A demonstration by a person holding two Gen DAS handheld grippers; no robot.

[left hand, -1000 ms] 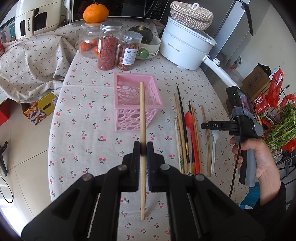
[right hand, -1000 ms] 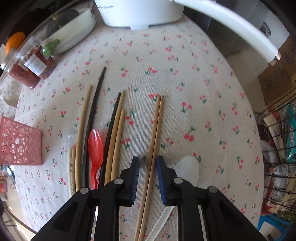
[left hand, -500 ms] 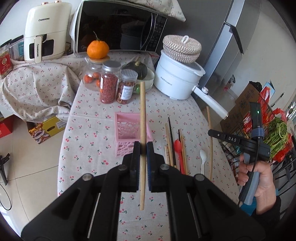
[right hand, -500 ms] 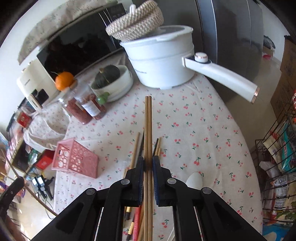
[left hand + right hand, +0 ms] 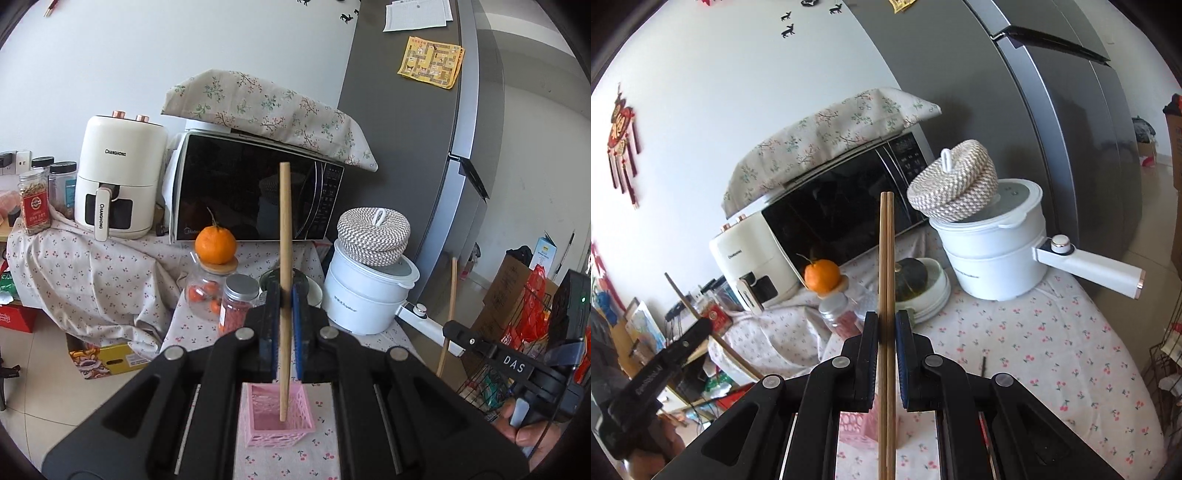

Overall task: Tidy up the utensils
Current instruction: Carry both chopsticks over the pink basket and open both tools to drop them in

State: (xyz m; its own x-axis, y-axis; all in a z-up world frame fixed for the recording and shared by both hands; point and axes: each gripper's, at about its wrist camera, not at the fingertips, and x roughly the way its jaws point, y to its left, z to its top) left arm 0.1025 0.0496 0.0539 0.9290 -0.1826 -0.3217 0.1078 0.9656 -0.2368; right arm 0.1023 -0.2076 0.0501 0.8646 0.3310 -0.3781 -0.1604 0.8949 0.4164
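My left gripper [image 5: 283,295] is shut on a single wooden chopstick [image 5: 284,229], held upright with its lower tip over the opening of the pink lattice basket [image 5: 275,417]. My right gripper [image 5: 886,325] is shut on a pair of wooden chopsticks [image 5: 887,258], held upright above the table; the pink basket [image 5: 855,424] shows just below it on the left. The right gripper with its chopsticks [image 5: 451,295] also shows at the right of the left wrist view. The left gripper with its chopstick [image 5: 701,325] shows at the left of the right wrist view. The utensils on the table are hidden.
A white electric pot [image 5: 993,258] with a woven lid and long handle stands at the back right of the cherry-print table [image 5: 1034,350]. Jars [image 5: 236,306], an orange [image 5: 215,245], a bowl with a squash [image 5: 916,280], a microwave [image 5: 255,195] and an air fryer [image 5: 118,177] stand behind.
Both grippers have tilted up from the table, turning their chopsticks upright. My left gripper has come over the pink basket. The right one has lifted and moved towards it.
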